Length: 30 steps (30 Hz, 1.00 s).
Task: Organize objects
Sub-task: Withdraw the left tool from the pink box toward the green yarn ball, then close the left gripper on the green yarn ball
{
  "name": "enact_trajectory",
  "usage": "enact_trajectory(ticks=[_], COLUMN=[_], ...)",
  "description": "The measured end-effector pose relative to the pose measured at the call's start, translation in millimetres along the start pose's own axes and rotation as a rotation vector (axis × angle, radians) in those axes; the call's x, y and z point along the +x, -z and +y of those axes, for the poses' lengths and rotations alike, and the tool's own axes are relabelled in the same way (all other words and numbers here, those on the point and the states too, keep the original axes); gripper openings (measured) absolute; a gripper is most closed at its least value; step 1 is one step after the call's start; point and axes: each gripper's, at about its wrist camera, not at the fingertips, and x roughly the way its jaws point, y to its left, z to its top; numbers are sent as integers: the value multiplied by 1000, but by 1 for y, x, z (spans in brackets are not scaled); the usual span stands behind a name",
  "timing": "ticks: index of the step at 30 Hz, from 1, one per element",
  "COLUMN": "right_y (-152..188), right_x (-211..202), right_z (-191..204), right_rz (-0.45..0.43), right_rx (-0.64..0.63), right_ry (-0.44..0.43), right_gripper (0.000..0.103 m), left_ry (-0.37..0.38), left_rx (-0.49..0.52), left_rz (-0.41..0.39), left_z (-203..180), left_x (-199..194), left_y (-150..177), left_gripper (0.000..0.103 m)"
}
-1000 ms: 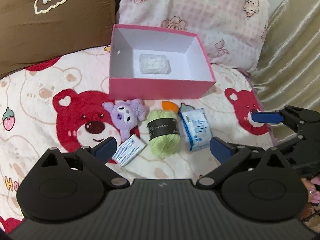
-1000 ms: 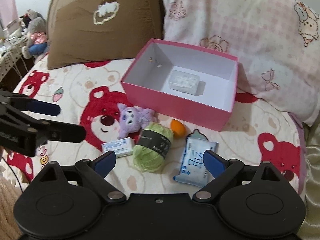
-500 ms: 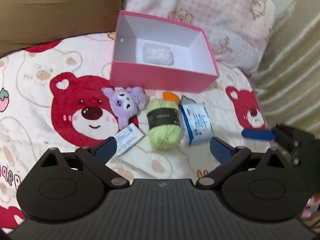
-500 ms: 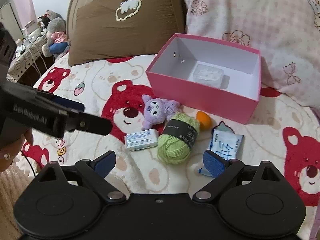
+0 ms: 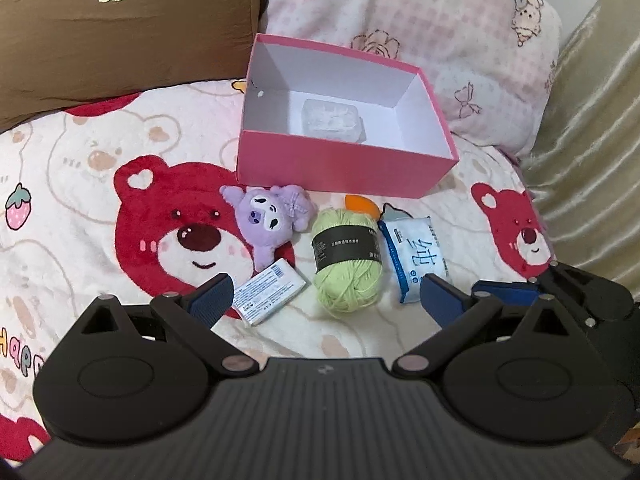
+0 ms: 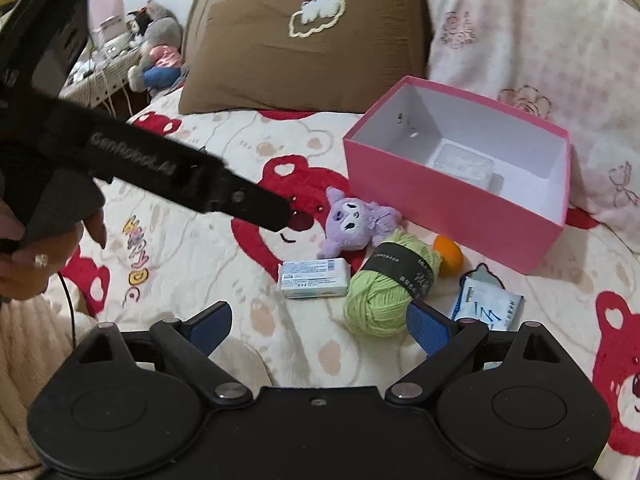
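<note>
Both hand-held grippers, left and right, hover spread and empty near the green yarn ball, which lies on the bed just short of the pink box. The yarn could roll on the soft bedding, or nudge the soap bar to its left.

I am working over a bed covered by a cream blanket printed with red bears. A brown pillow with a white cloud outline is leaning at the head beside a pink checked pillow. A shiny beige curtain is hanging along the right side. Past the bed's left edge, stuffed toys are sitting on a cluttered white surface, and a pale wall is rising behind them. Soft, even light is falling everywhere.
</note>
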Motion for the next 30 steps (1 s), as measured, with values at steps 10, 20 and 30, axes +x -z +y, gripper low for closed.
enact_trajectory(ticks=[10, 20, 30], right_y=[8, 6, 10], right_x=[28, 53, 75], right_z=[-11, -6, -14], right_rz=[-33, -19, 3], right_rx=[133, 196, 266], right_ry=[-113, -75, -28], right_gripper=[96, 96, 96], left_ry=[37, 54, 109], left_rx=[-22, -86, -88], left_rz=[-12, -14, 28], left_z=[28, 43, 45], left_x=[22, 47, 80], left_y=[3, 7, 9], left_gripper=[99, 95, 87])
